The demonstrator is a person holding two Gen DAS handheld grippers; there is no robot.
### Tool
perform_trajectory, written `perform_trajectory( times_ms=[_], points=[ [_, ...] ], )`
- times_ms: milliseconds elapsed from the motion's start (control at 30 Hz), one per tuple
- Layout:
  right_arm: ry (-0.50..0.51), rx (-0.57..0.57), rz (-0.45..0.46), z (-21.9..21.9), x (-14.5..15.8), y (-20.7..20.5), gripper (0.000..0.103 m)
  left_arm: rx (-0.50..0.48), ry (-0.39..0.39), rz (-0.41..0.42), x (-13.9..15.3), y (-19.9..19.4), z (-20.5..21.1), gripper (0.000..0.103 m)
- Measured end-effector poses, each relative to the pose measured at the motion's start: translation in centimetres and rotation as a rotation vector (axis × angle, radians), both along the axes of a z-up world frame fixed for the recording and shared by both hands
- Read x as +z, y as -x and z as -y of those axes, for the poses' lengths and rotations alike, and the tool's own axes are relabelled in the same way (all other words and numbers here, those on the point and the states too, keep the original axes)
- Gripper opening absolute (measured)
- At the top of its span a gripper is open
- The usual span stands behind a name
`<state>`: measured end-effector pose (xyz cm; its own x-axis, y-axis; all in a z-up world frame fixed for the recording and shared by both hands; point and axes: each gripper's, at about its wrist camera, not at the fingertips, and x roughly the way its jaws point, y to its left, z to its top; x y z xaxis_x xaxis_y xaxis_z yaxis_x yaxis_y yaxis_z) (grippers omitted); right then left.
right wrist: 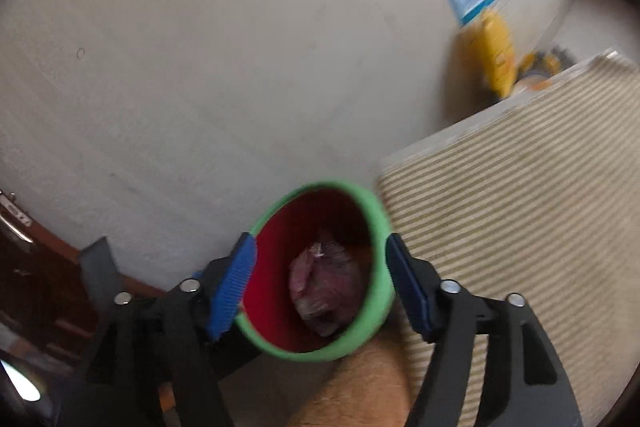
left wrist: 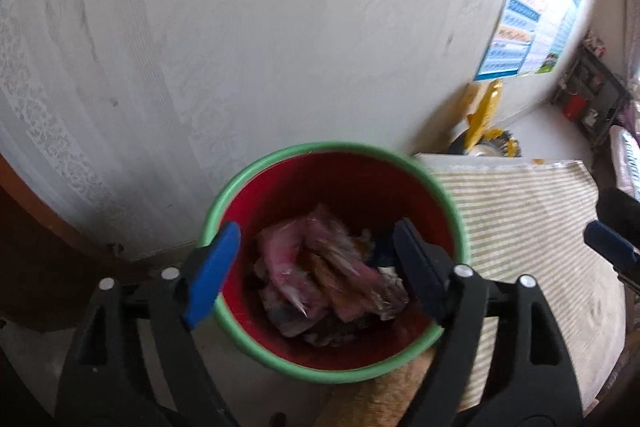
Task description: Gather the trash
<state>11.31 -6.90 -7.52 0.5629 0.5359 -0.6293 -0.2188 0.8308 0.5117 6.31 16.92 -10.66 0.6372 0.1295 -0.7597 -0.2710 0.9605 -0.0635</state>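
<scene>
Bucket (left wrist: 256, 179), frame centre: crumpled wrappers (left wrist: 320, 275) look light, soft; pinch an edge. Left gripper (left wrist: 316, 275) and right gripper (right wrist: 320, 287) spread, empty.

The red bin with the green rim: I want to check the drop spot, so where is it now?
The red bin sits on the floor against the pale wall, left of the striped mat; both wrist views look down into it, crumpled trash inside.

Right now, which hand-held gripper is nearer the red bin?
Left, as far as I can tell. The left hand-held gripper hangs open right above the bin; the right one hovers open farther back.
</scene>
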Motion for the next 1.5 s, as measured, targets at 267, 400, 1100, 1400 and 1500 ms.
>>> perform_trajectory(
  times_ms=[267, 400, 1100, 1400, 1500],
  points=[
    [0.259, -0.143, 0.239, 4.7, 4.1, 6.8, 0.096, -0.123, 0.006, 0.195, 5.2, 0.7, 6.9, 0.098],
    [0.275, -0.253, 0.384, 7.6, 6.0, 11.0, 0.096, -0.193, 0.020, 0.259, 7.3, 1.4, 10.4, 0.098],
    [0.243, -0.482, 0.448, 14.6, 6.8, 16.7, 0.096, -0.252, -0.129, 0.358, 10.5, 4.6, 17.3, 0.098],
    [0.232, -0.488, 0.430, 14.9, 6.4, 16.4, 0.096, -0.259, -0.128, 0.342, 10.1, 4.9, 17.5, 0.098],
    [0.235, -0.487, 0.424, 14.8, 6.2, 16.3, 0.096, -0.254, -0.124, 0.339, 10.0, 4.8, 17.3, 0.098]
  ],
)
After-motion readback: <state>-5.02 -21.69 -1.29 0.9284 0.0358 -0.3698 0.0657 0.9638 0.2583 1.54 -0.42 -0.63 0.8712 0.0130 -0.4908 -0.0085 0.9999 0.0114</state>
